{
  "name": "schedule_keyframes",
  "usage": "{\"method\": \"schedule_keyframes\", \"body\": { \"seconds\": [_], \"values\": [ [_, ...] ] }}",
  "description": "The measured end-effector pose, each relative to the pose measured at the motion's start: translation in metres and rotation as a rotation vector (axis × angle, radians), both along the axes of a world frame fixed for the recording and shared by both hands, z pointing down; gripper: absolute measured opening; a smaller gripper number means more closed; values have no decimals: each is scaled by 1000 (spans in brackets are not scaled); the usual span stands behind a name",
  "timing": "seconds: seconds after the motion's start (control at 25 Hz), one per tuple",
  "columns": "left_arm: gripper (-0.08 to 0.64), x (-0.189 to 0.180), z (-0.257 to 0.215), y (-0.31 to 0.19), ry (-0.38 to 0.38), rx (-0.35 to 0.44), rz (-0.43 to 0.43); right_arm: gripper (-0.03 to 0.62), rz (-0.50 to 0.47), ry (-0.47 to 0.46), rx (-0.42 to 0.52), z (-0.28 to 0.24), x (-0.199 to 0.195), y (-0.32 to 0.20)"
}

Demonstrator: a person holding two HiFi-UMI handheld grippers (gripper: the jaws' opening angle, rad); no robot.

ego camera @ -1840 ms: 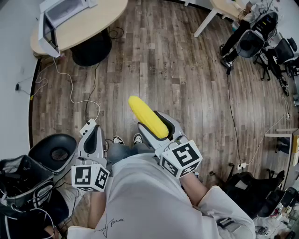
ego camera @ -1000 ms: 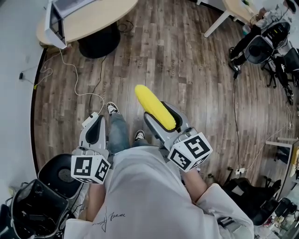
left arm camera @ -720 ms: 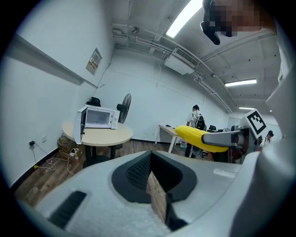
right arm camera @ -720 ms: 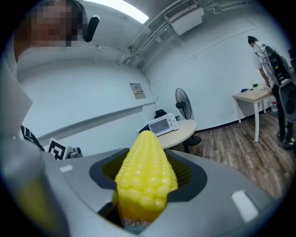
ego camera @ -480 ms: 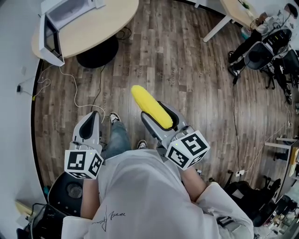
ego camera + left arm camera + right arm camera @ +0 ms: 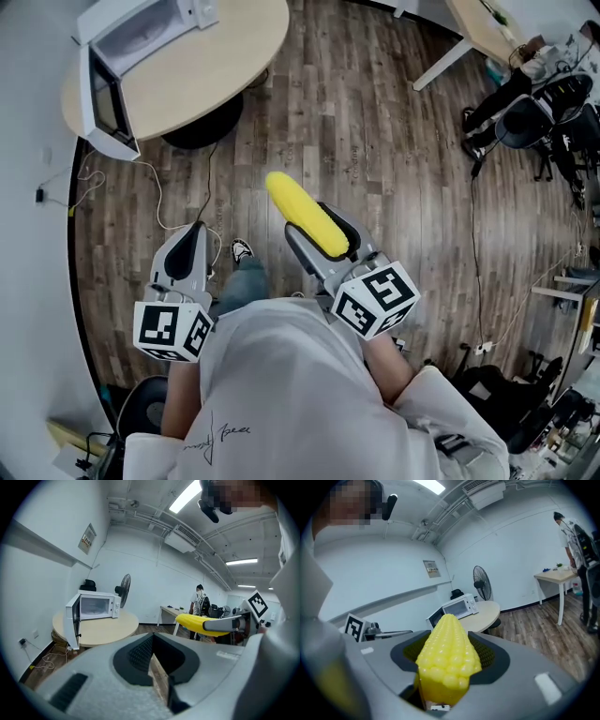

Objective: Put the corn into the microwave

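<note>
Well apart from the white microwave [image 6: 131,37], which stands with its door open on the round pale counter [image 6: 216,66] by the white wall, the yellow corn [image 6: 302,223] is clamped lengthwise in the right hand-held gripper [image 6: 317,236] above the wood-plank floor [image 6: 375,141]. The left hand-held gripper [image 6: 191,246] (jaws drawn together, nothing between them) hangs on the microwave's side of the corn. Dark office chairs [image 6: 525,108] stand across the room from the microwave.

Bright, even light from ceiling strip lights [image 6: 187,494]; fisheye bending at edges (dark corners); near parts soft.
</note>
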State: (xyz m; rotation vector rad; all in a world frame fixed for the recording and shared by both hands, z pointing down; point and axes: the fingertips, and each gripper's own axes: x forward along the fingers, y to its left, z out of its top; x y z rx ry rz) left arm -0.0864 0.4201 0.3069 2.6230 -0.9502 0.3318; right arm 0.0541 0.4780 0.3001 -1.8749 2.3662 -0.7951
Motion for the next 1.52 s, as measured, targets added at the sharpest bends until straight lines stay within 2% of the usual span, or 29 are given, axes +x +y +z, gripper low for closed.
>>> {"method": "schedule_keyframes", "body": {
  "seconds": [0.12, 0.48, 0.72, 1.2, 1.52],
  "values": [
    [-8, -8, -3, -24, 3, 13, 2, 262, 7, 75, 10, -4, -9, -27],
    [-9, -36, -11, -95, 66, 21, -9, 262, 8, 57, 47, -14, -44, -104],
    [-8, -53, -11, -122, 85, 21, -3, 261, 10, 49, 65, -20, -62, -137],
    [-8, -70, -15, -151, 119, 18, -38, 261, 17, 33, 74, -24, -62, -177],
    [-8, -55, -16, -193, 133, 17, -87, 261, -23, 8, 91, -23, -44, -229]
  ]
}}
